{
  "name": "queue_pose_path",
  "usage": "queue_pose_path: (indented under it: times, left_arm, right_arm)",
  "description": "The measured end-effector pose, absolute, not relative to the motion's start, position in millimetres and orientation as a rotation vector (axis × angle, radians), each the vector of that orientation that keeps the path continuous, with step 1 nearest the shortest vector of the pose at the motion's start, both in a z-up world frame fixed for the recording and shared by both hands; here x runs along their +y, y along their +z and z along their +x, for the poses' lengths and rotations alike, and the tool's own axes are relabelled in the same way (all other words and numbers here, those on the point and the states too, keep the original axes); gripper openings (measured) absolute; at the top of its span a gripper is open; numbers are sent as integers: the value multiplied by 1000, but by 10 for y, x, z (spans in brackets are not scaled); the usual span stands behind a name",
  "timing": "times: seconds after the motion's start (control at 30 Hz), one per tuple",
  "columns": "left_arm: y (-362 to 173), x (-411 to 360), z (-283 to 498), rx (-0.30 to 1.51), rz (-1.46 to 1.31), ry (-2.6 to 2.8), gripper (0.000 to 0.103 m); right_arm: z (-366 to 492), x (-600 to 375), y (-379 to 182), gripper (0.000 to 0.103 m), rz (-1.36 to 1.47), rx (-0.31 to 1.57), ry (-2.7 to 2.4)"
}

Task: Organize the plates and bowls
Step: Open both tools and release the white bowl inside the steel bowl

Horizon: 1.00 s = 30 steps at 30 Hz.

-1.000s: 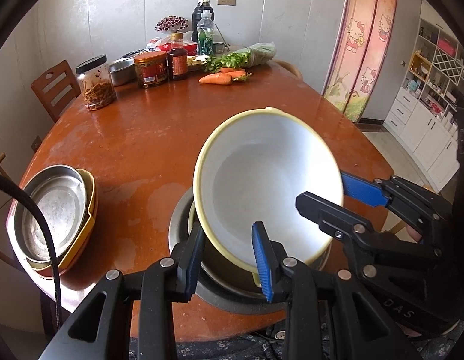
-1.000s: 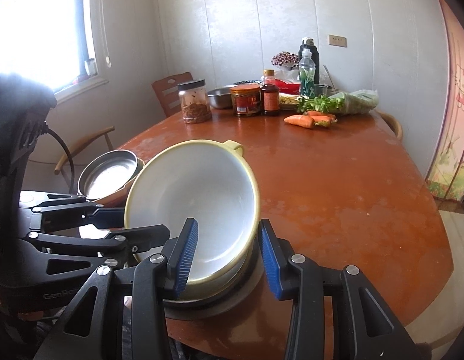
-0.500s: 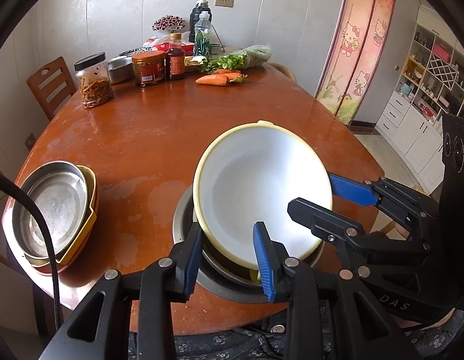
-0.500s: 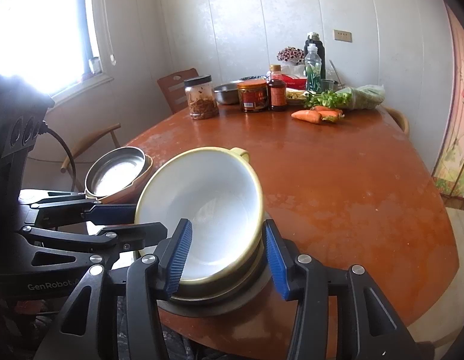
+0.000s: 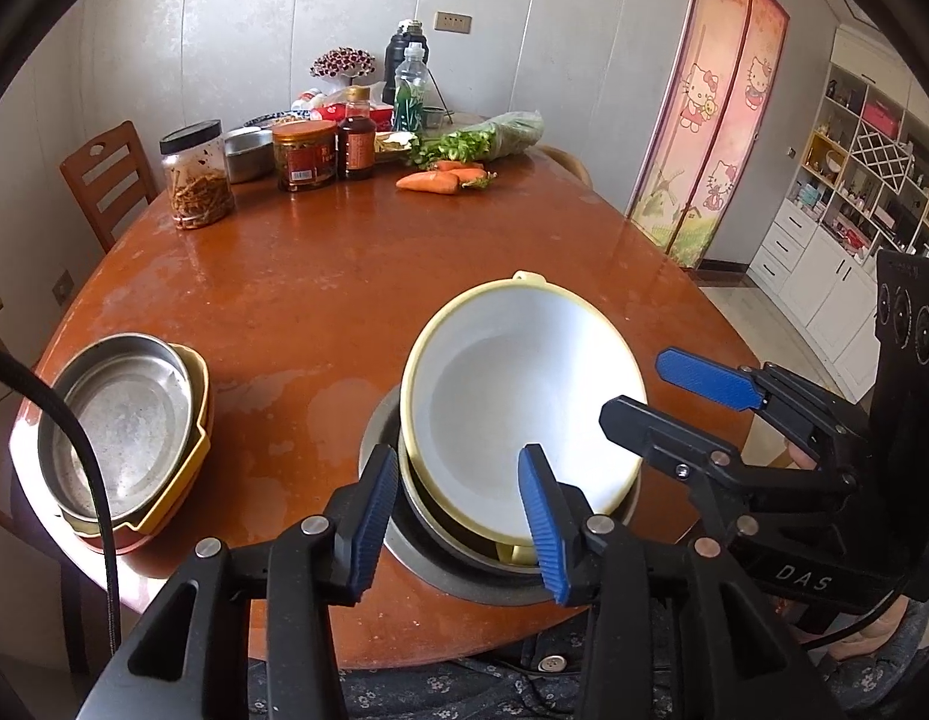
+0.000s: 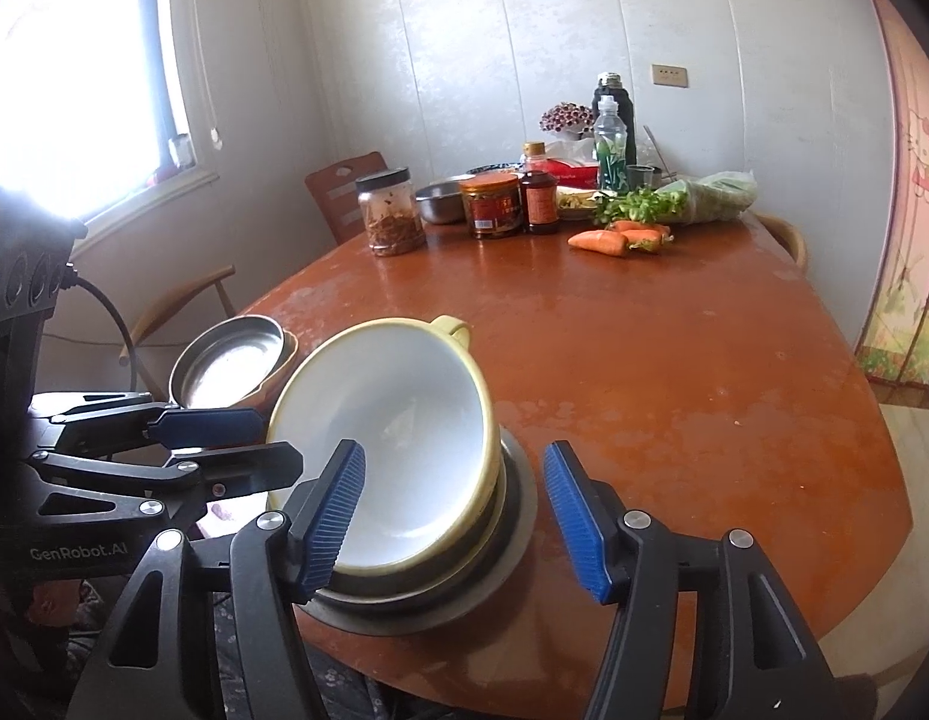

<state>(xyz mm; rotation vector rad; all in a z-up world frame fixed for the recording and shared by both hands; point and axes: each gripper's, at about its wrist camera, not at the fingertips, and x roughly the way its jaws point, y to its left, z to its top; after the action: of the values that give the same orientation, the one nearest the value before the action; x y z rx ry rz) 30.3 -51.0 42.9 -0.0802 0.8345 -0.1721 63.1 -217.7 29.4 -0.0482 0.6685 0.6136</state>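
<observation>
- Centrally, near the front edge of the worn reddish-brown table (image 5: 320, 276), a glossy round bowl (image 5: 518, 402), white inside with a pale yellow rim, sits tilted in a metal basin (image 5: 380, 450); its mouth faces up and toward the grippers, ear handle at the far side.
- Left gripper (image 5: 458, 516): ribbed blue pads straddle the near rim, jaws opening, not pressing.
- Right gripper (image 6: 458, 522): jaws opening wider, one pad over the bowl's rim, no grip.
- Steel pan (image 5: 116, 420) nests in stacked dishes at the table's left edge.
</observation>
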Motion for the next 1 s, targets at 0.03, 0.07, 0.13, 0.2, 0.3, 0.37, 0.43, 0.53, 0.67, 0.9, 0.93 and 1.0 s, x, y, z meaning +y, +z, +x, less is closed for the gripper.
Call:
queue_pose_path:
  times: [0.03,0.07,0.13,0.2,0.3,0.37,0.43,0.53,0.67,0.9,0.93,1.0]
  left_arm:
    - [444,-507,294,827,-77,-163,43]
    - [461,-509,276,819,-71,-156,45]
    - [482,-502,252,809,-69,-146,48]
    - [490,-486,239,803,-72,-146,52]
    - [485,-452,237,800,-81,-140,58]
    - [460,-413,258,810,-93,-127,60]
    - [429,-371,277,818,-105,-113,61]
    - [389,-320,302,829,-123,-101,61]
    - [336,-293,318,836,-140,-107,64]
    - [268,-304,352,846,-151,-119,66]
    - [257,-302,363,849,-154,-119,66]
    - [235,-302,381,854,-156,-116,67]
  right_arm:
    - [633,-2184,302,65,-46,668,612]
    - [630,-2191,310,66,-42,668,611]
    - [623,-2205,318,69,-37,666,607]
    - [620,-2217,324,70,-28,667,605]
    - [624,-2222,320,73,-21,675,601]
    - [632,-2217,305,74,-16,685,599]
    - [645,-2210,286,74,-9,698,600]
    - [664,-2191,248,74,3,720,602]
    - [679,-2174,182,75,5,746,596]
    - [715,-2179,91,75,27,775,574]
    - [718,-2179,81,75,28,778,572]
    - [727,-2184,67,75,35,784,569]
